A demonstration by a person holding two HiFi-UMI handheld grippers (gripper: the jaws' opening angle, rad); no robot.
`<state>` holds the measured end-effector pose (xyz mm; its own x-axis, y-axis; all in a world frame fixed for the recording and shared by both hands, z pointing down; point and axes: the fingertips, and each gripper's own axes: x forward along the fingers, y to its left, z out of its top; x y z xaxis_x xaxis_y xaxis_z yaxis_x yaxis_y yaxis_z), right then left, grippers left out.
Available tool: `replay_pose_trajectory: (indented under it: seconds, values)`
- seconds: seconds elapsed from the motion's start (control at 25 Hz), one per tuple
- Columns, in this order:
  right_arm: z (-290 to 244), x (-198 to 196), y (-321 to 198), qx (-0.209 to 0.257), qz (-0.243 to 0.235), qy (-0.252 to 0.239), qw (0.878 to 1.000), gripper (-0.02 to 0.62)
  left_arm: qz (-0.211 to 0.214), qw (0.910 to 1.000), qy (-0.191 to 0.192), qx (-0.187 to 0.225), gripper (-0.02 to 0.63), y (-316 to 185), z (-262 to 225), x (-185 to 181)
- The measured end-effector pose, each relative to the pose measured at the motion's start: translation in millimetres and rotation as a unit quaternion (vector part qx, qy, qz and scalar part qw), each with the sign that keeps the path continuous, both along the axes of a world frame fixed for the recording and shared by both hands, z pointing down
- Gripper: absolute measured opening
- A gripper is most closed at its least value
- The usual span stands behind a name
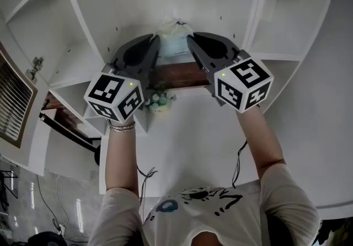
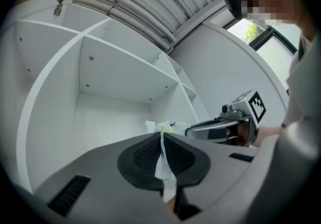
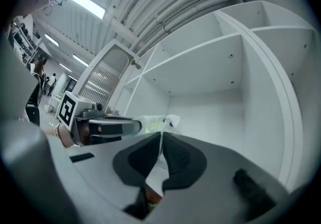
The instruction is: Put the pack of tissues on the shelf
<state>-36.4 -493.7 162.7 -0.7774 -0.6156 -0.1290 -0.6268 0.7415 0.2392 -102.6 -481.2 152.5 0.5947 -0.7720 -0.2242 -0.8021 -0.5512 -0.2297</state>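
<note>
Before a white shelf (image 1: 83, 24), a person raises two grippers, one black-and-white marker cube on each. The left gripper (image 2: 161, 136) has its jaws closed on the wrapper of the one pack of tissues (image 1: 173, 43), which is held up before an open compartment. Its blue print is too small to read. The right gripper (image 3: 161, 136) pinches the wrapper's other side.

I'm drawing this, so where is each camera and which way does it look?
Head view: on the person's head, facing the white shelf; shows both forearms, left gripper and right gripper pinching the pack of tissues.
Left gripper view: on the left gripper, looking along its fingers into a shelf compartment; the right hand shows.
Right gripper view: on the right gripper, facing into the shelf; the left wrist shows.
Both show the tissues and the other gripper.
</note>
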Motion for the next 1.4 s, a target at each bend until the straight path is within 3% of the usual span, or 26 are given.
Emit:
replay_pose_trajectory:
  seconds: [0.44,0.72,1.0,1.12,1.24,1.4]
  values:
    - [15.9,-12.0,-32.0,-0.024,0.038,0.100,0.994,0.032,-0.032,0.9948,-0.042,-0.087,0.018,-37.3,17.5,-4.9]
    - [27.3,-16.0,-45.2,-0.049,0.047,0.134,0.989,0.032,-0.073,0.9882,-0.090,-0.100,0.020,-51.3,26.7,-5.8]
    - [34.2,-14.9,-55.1,-0.091,0.057,0.159,0.981,0.034,-0.074,0.9832,-0.118,-0.118,0.020,-57.6,32.3,-1.8]
    - [40.2,-14.2,-61.4,-0.111,0.061,0.168,0.978,0.034,-0.088,0.9763,-0.148,-0.132,0.021,-61.9,38.9,-1.4]
    - [43.4,-14.8,-64.2,-0.124,0.064,0.170,0.975,0.034,-0.117,0.9690,-0.172,-0.133,0.056,-67.7,43.5,-5.2]
    - [44.6,-13.9,-67.5,-0.127,0.073,0.175,0.974,0.034,-0.131,0.9691,-0.165,-0.128,0.121,-68.1,40.7,-12.0]
